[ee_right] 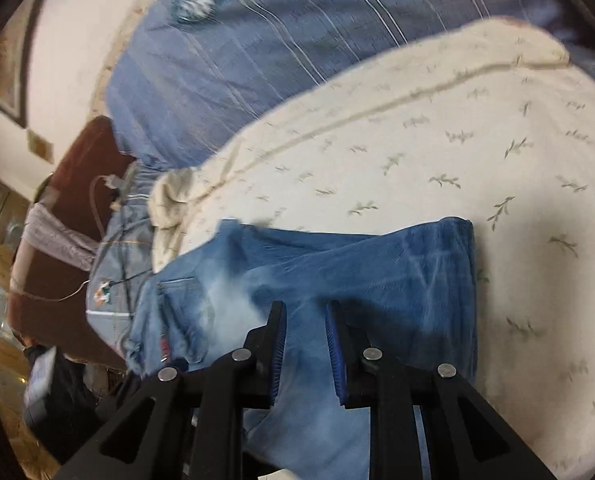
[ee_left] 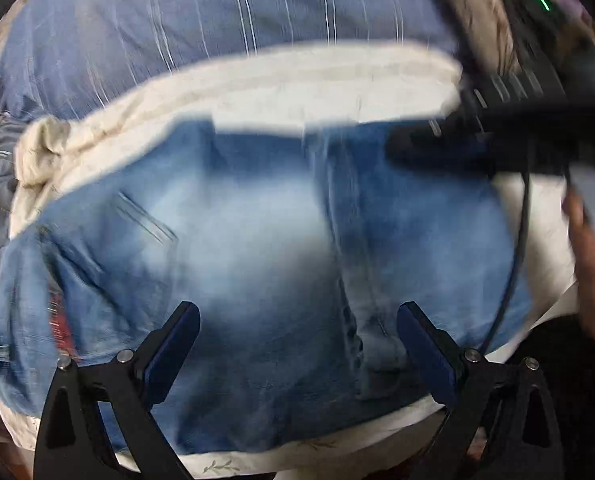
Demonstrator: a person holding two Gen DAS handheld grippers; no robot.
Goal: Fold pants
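Lying folded on cream sheet (ee_right: 437, 152), jeans (ee_left: 257, 240) below released left hand-held gripper (ee_left: 297, 344); right hand-held gripper (ee_right: 305, 336) narrowly parted, ungrasping.

Home bedroom: cream leaf-print bedsheet (ee_right: 437, 152) covering a bed, blue white-striped blanket (ee_right: 297, 40) lying at 12 o'clock, framed picture (ee_right: 1, 68) hanging at 9 o'clock.

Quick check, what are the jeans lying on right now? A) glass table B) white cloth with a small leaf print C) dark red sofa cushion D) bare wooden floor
B: the right wrist view shows the jeans spread flat on a white cloth with a leaf print, which itself lies over a blue striped bedcover.
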